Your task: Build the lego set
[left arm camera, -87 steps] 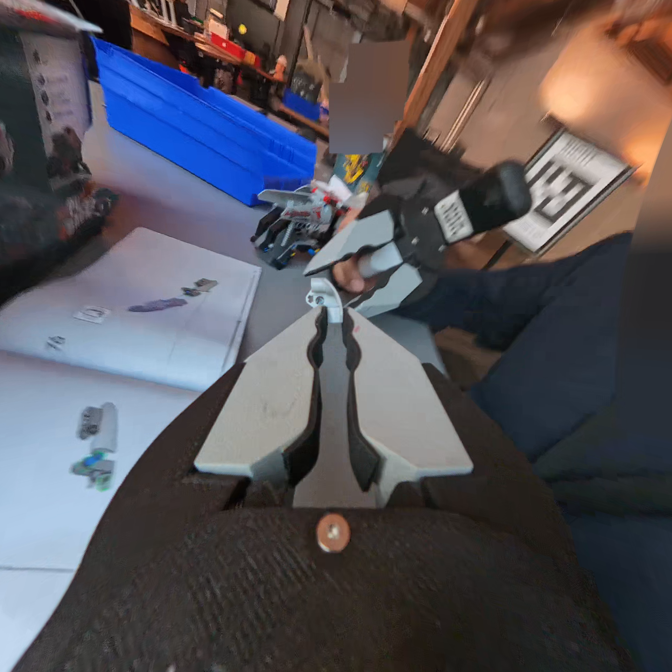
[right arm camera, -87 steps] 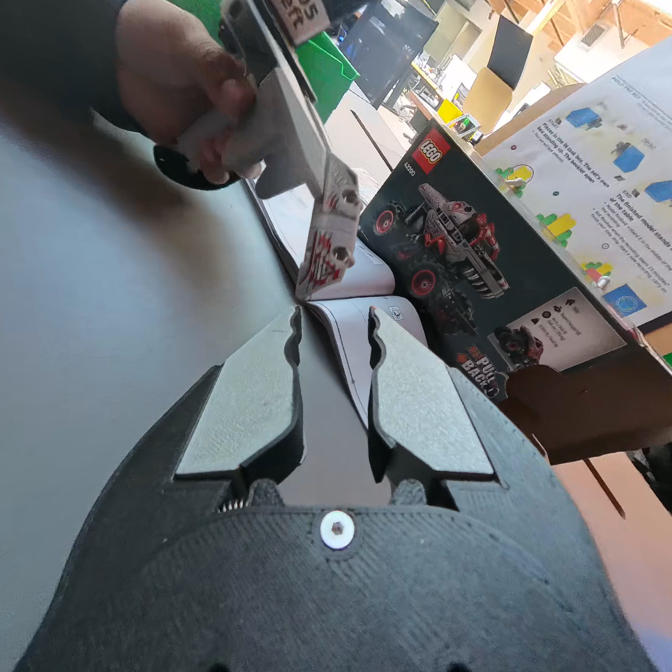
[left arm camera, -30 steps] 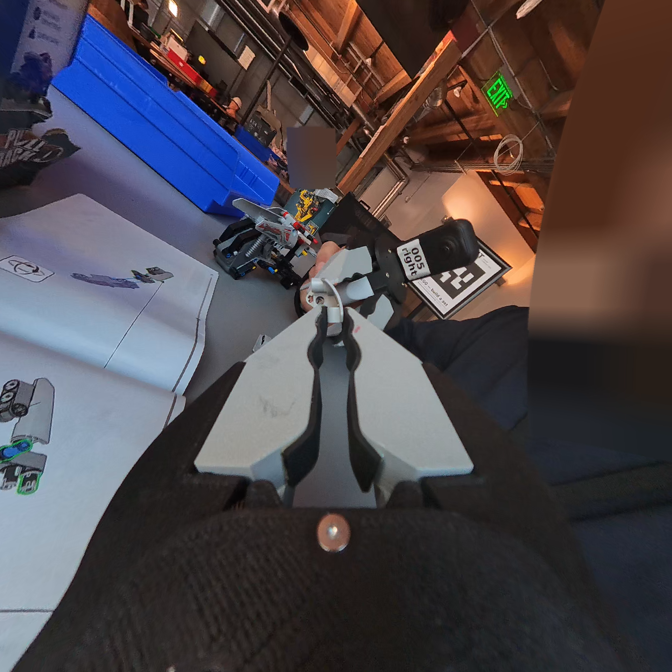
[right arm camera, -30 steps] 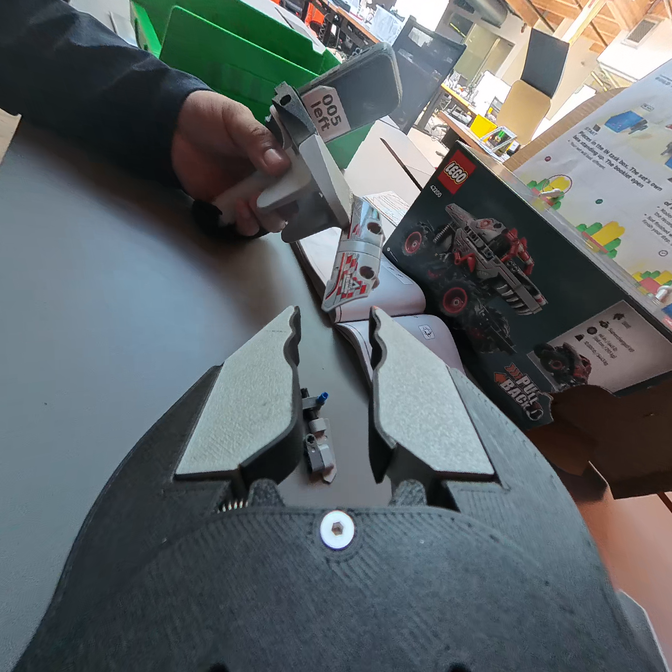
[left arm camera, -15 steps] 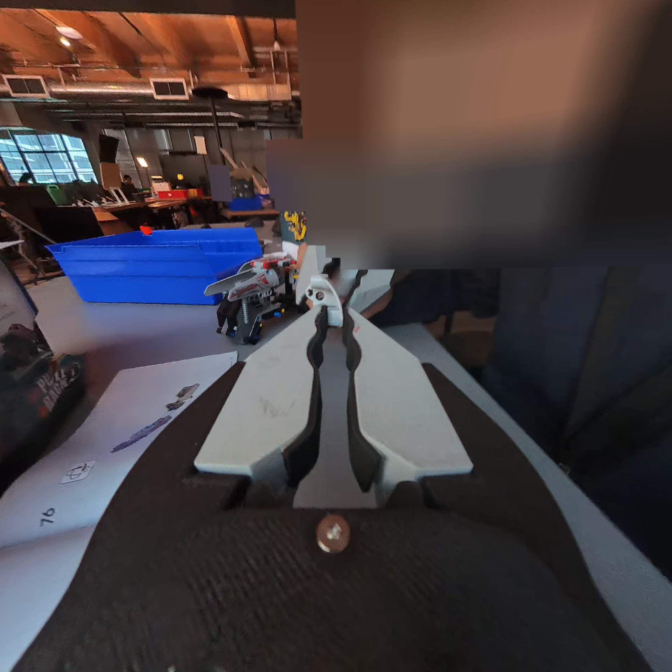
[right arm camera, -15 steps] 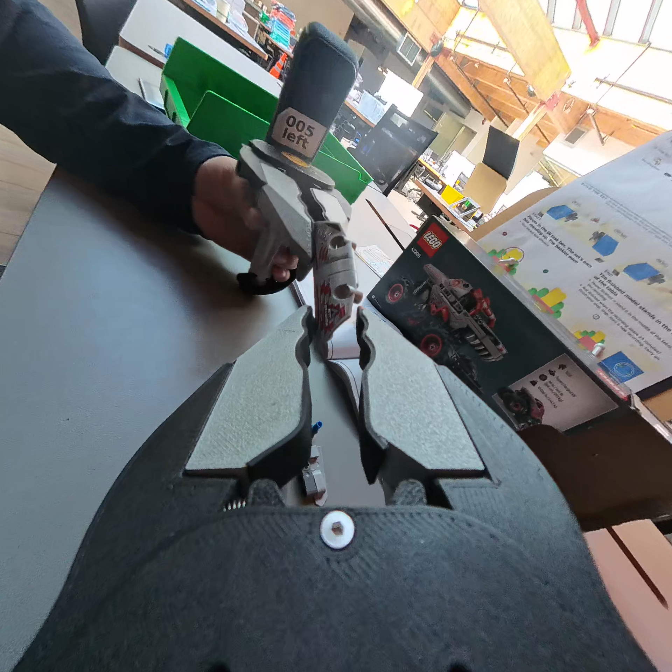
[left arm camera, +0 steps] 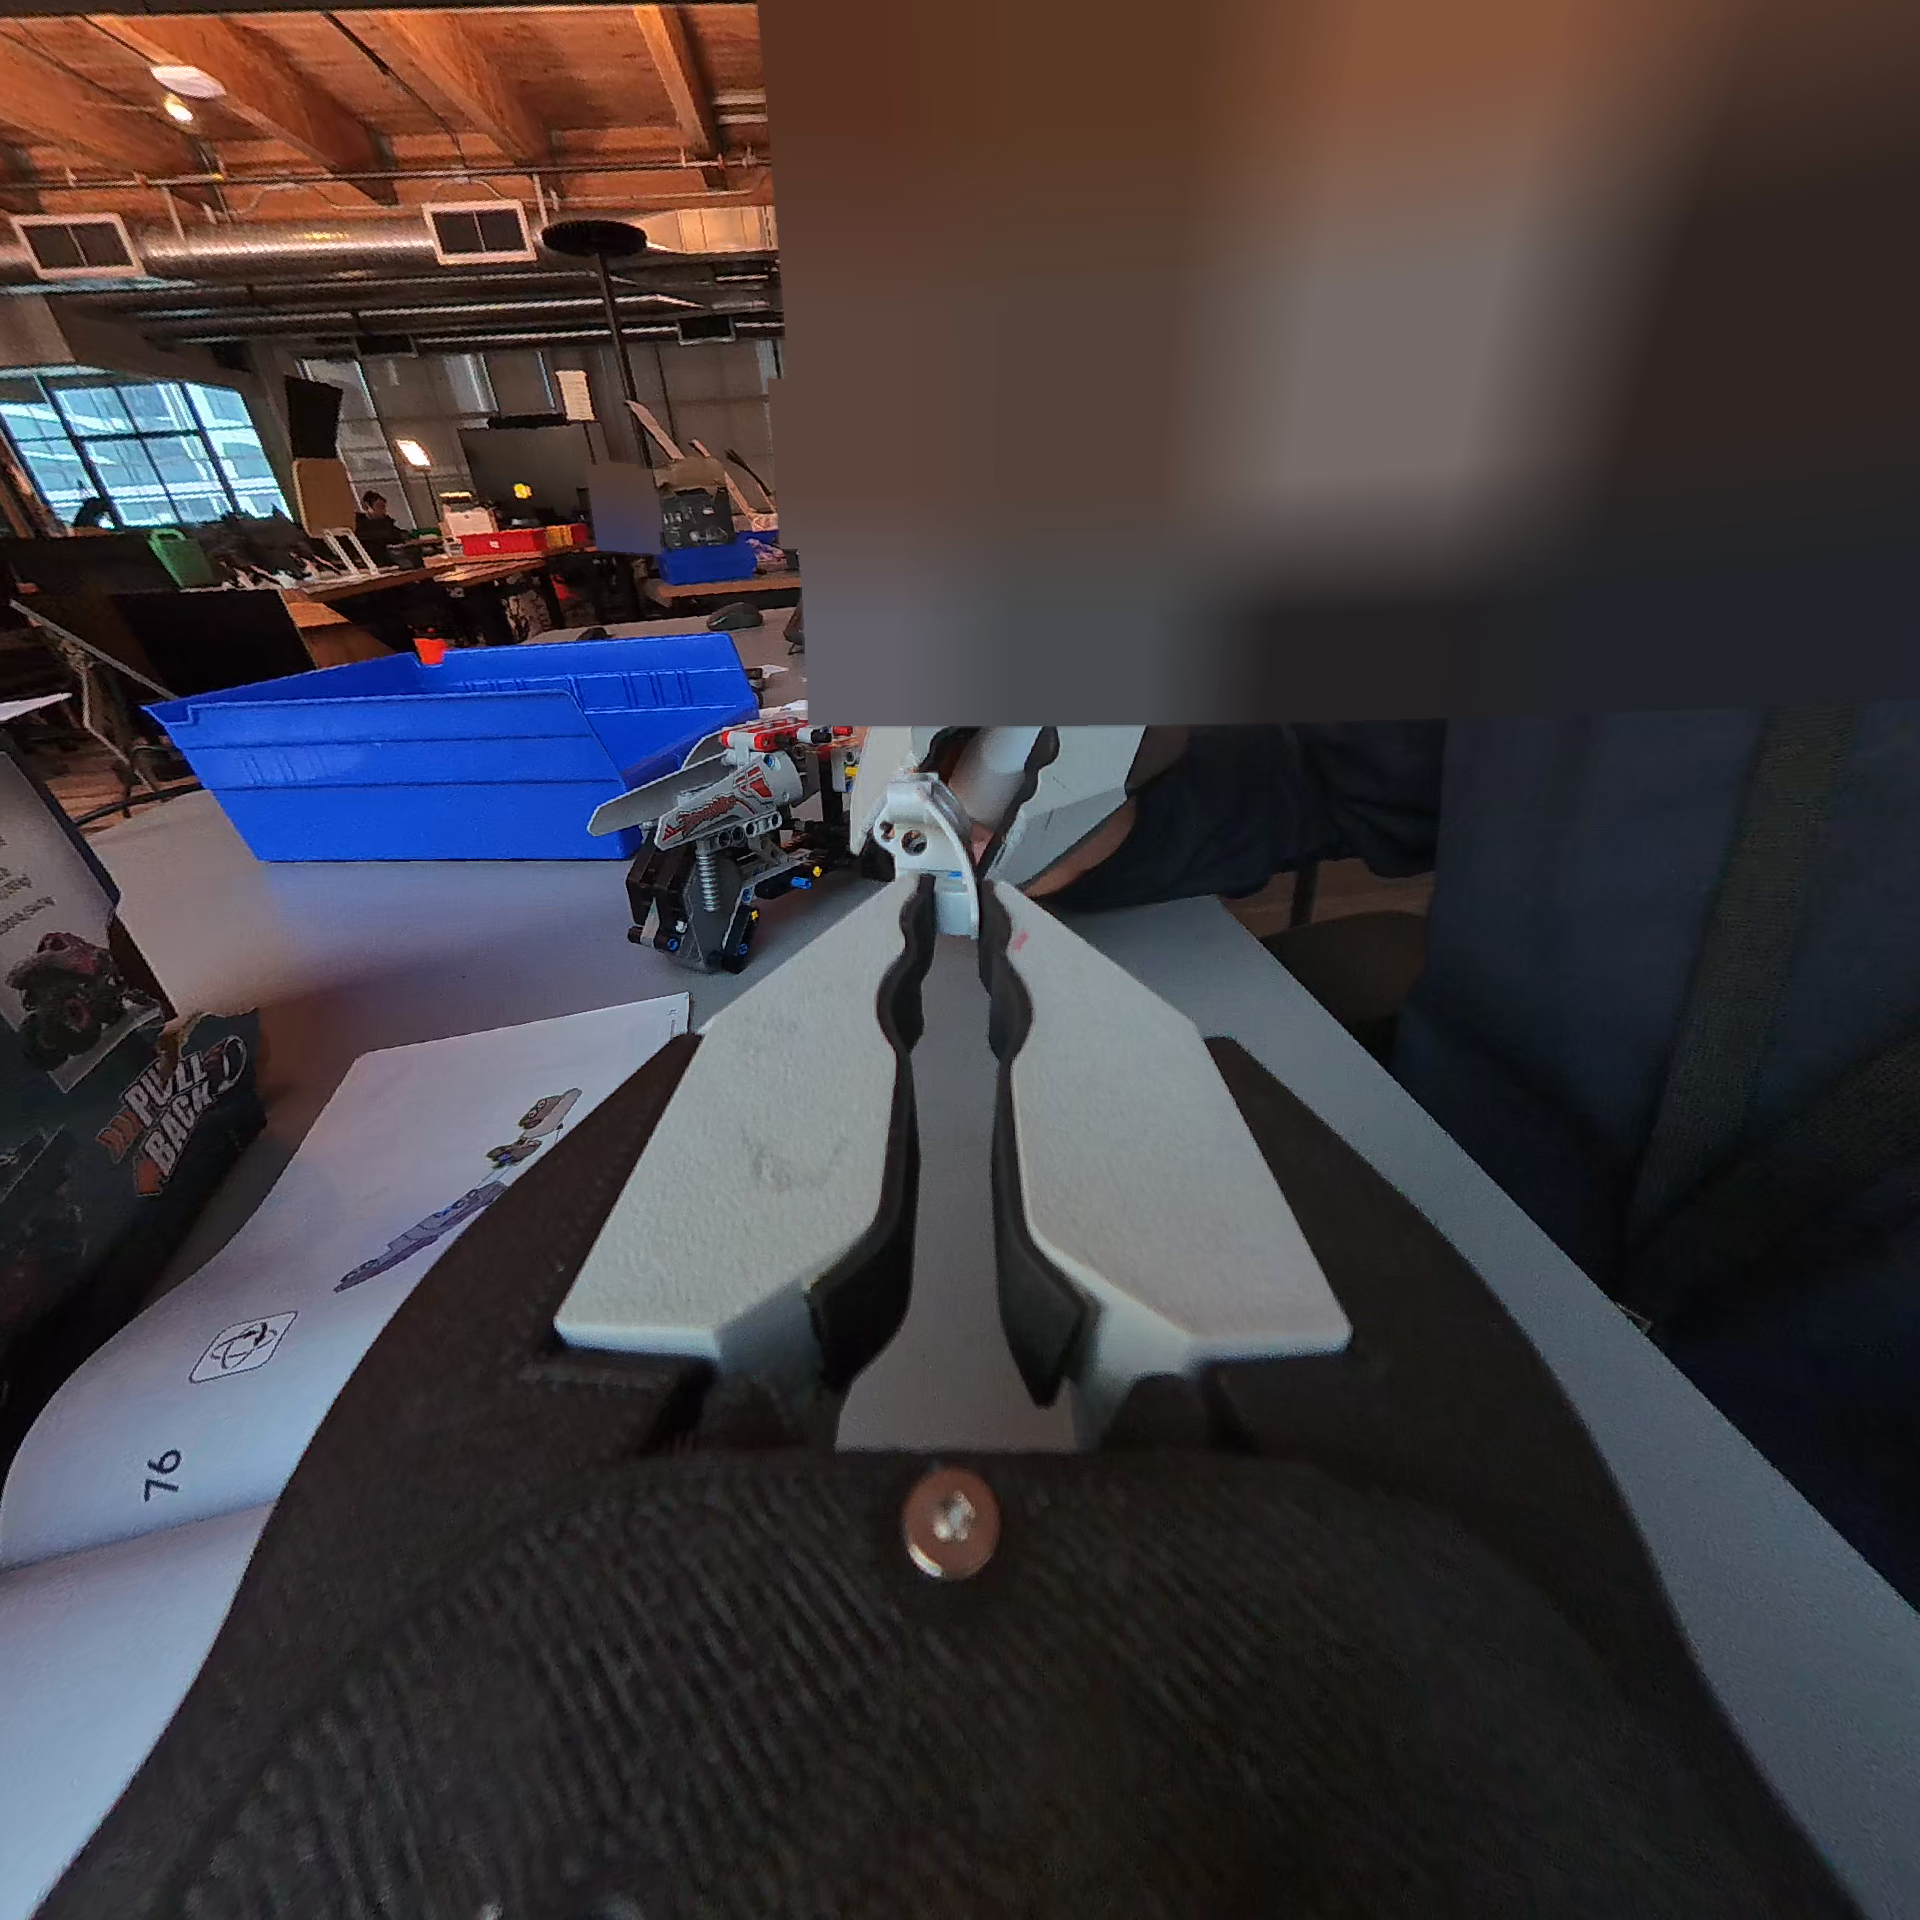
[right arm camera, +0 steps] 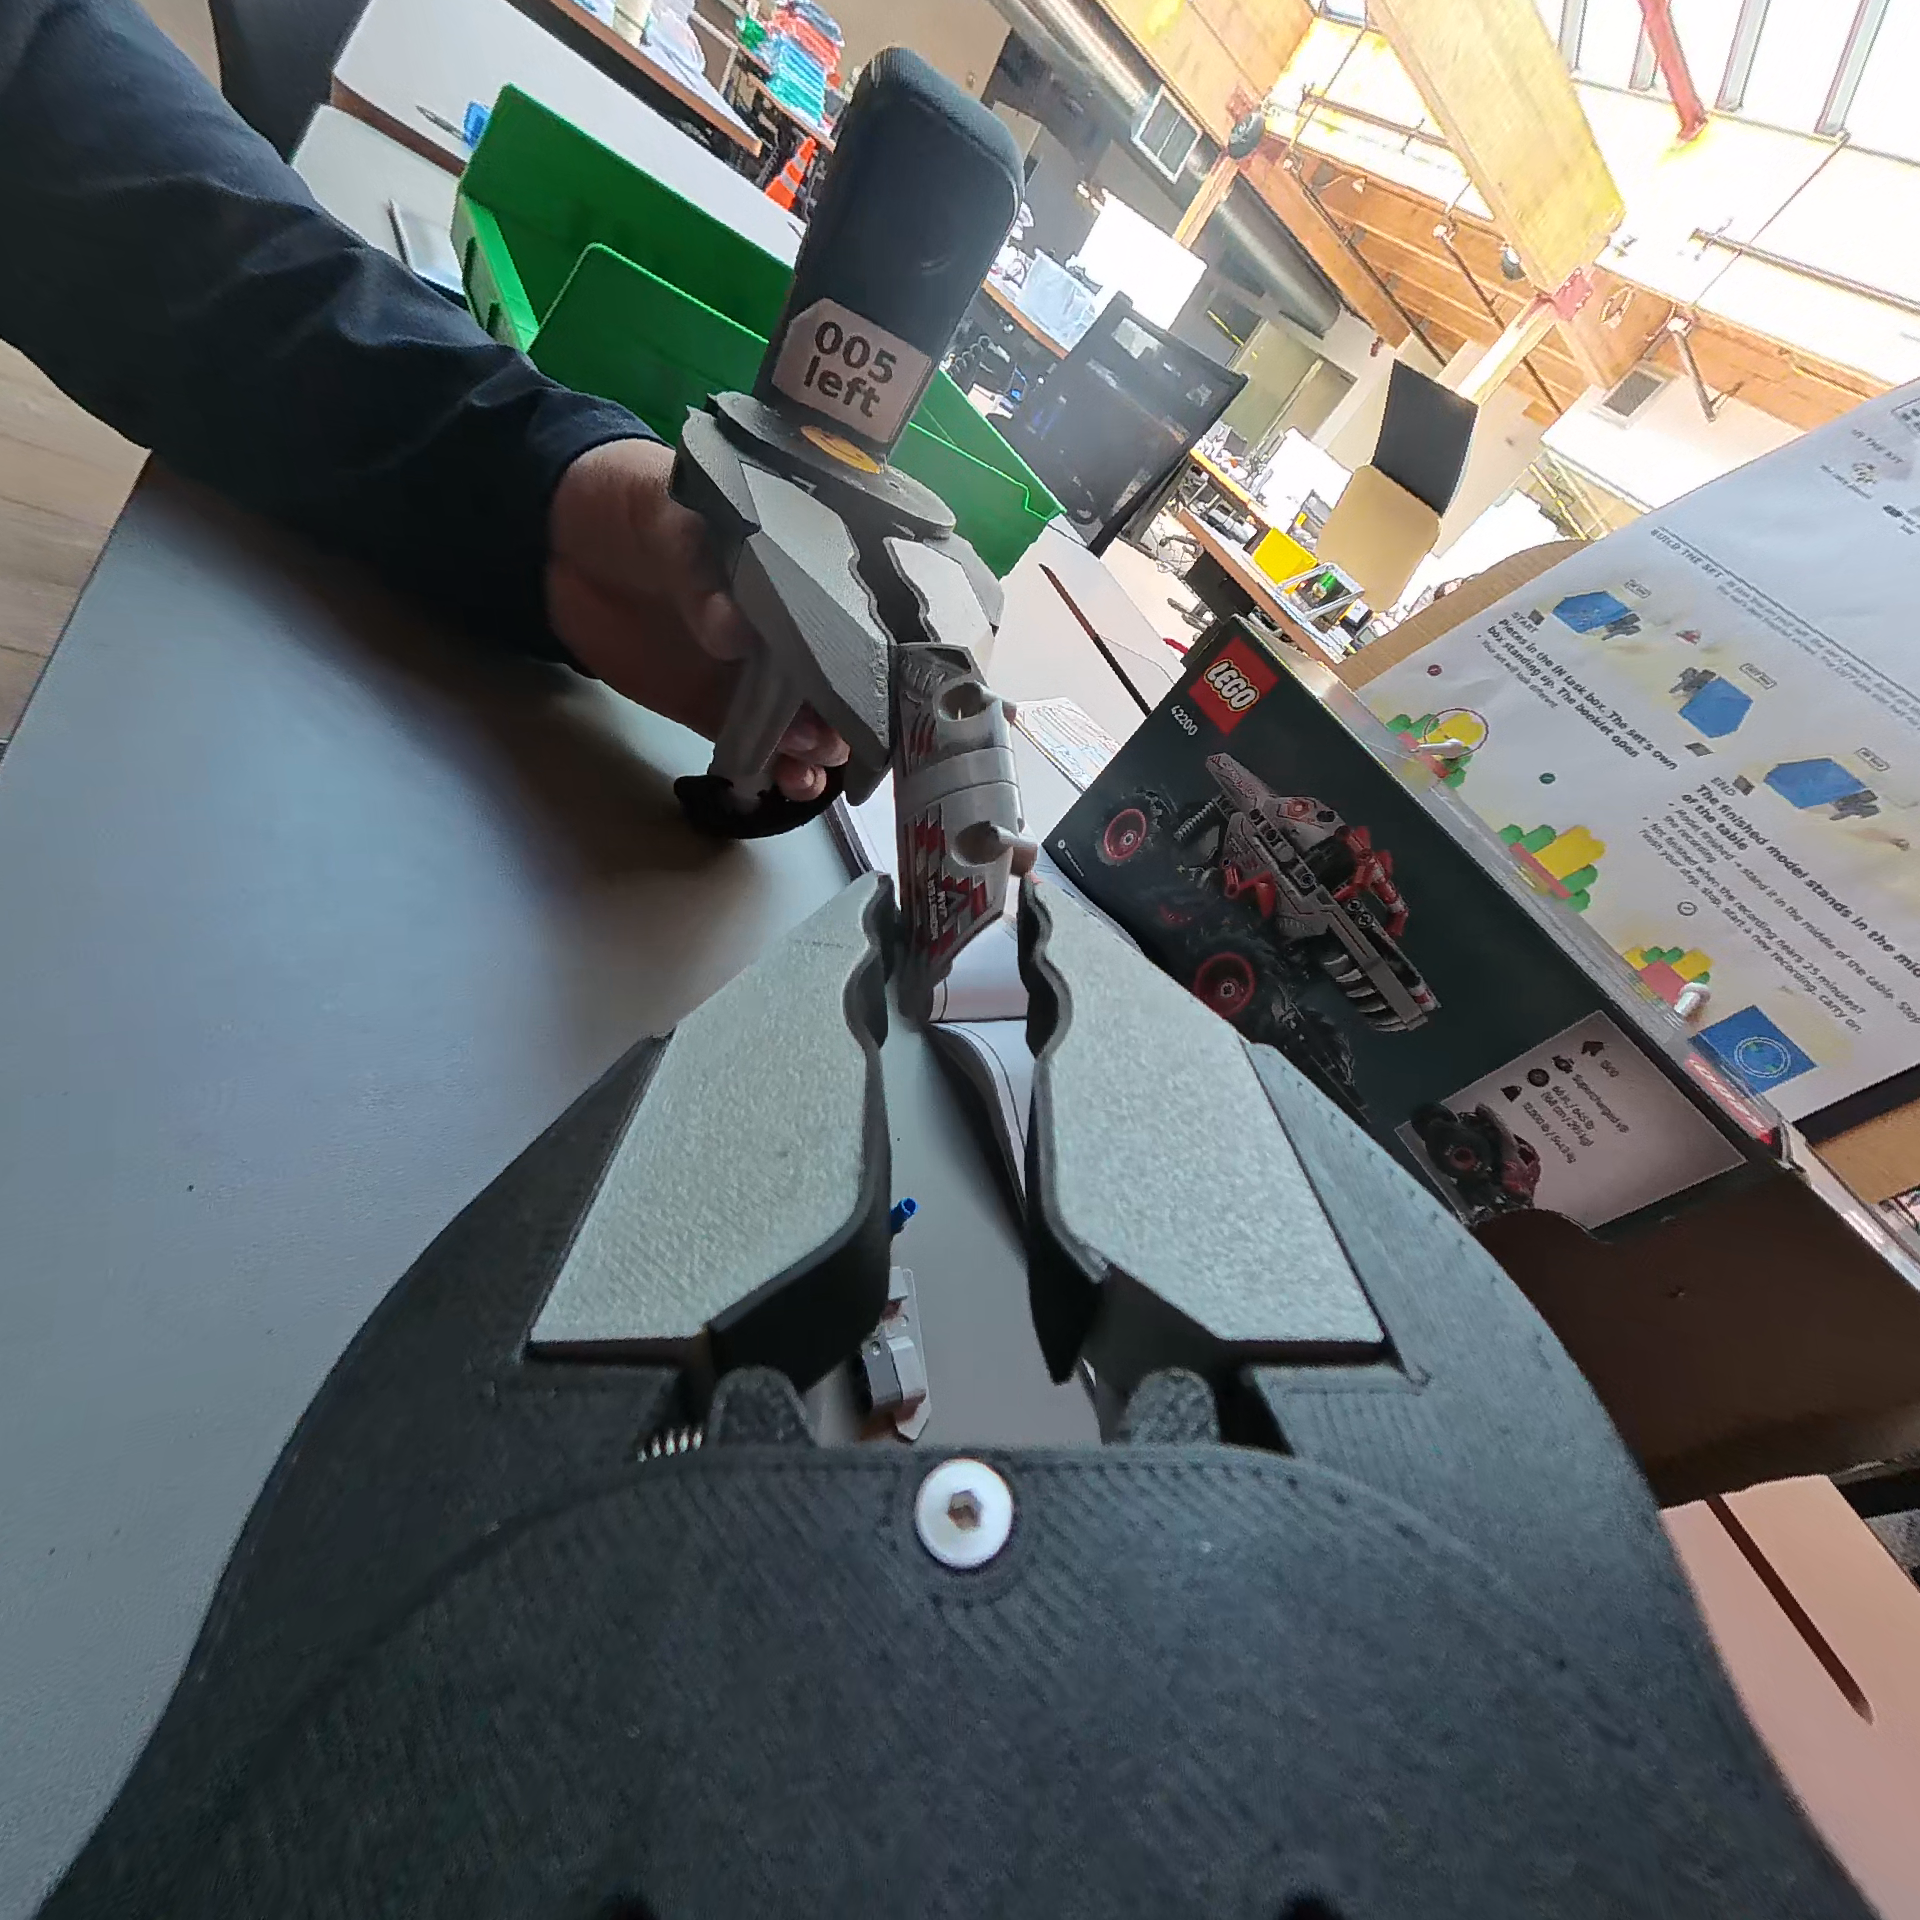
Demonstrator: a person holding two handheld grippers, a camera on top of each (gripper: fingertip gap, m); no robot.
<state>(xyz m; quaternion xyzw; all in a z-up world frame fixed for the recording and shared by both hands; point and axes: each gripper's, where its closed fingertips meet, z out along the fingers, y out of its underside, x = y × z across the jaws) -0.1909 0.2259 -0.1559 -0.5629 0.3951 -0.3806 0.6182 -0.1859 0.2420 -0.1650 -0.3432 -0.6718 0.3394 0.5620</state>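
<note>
Left wrist view: left gripper (left arm camera: 951, 902) clamped on grey panel piece (left arm camera: 928, 844), partly built truck (left arm camera: 727, 847) on table behind. Right wrist view: right gripper (right arm camera: 954, 902) jaws apart around panel's lower tip, left finger touching; small grey part (right arm camera: 894, 1363) on table (right arm camera: 260, 987) below.

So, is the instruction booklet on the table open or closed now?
Open. In the left wrist view, the instruction booklet lies spread flat on the table, printed pages facing up, beside the set's box.

Matt grey table (right arm camera: 260, 987), glossy cardboard box (right arm camera: 1351, 935), paper booklet (left arm camera: 364, 1195), seemingly smooth plastic panel (right arm camera: 951, 831).
</note>
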